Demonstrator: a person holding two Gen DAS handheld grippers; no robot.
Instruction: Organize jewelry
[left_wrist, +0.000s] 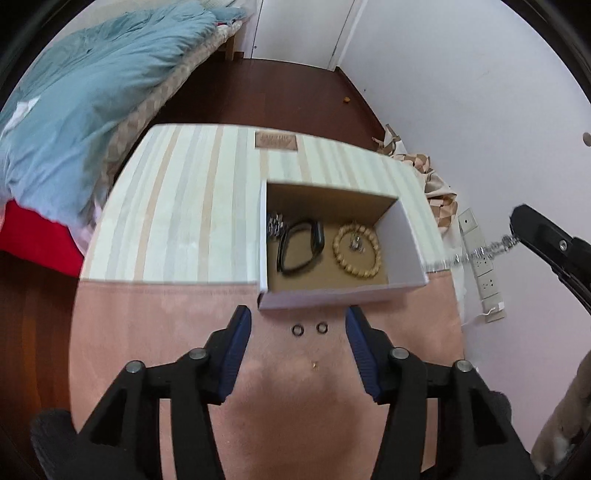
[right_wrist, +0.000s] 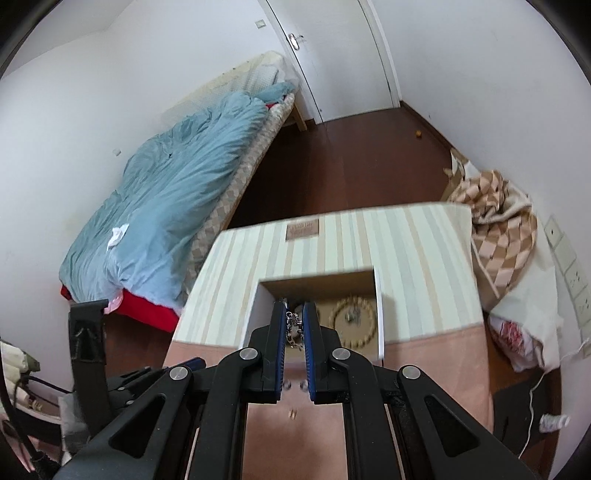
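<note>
1. The left tongs (left_wrist: 297, 354) stand spread and hold nothing, hovering over the near part of the pink table (left_wrist: 147, 332).
2. Two dark rings (left_wrist: 310, 328) lie between their tips, just short of the box (left_wrist: 343, 295); a tiny gold stud (left_wrist: 314, 364) lies nearer still.
3. The right tongs (right_wrist: 294, 325) are pinching a silver chain (right_wrist: 293, 328), which hangs out to the table's right edge in the left view.
4. Step in hand, I judge: carrying the chain to the box. It needs lowering in, then release.
5. Inside lie a black band (left_wrist: 299, 245), a bead bracelet (left_wrist: 356, 249) and, blurred, perhaps a metal strap (left_wrist: 275, 223).
</note>
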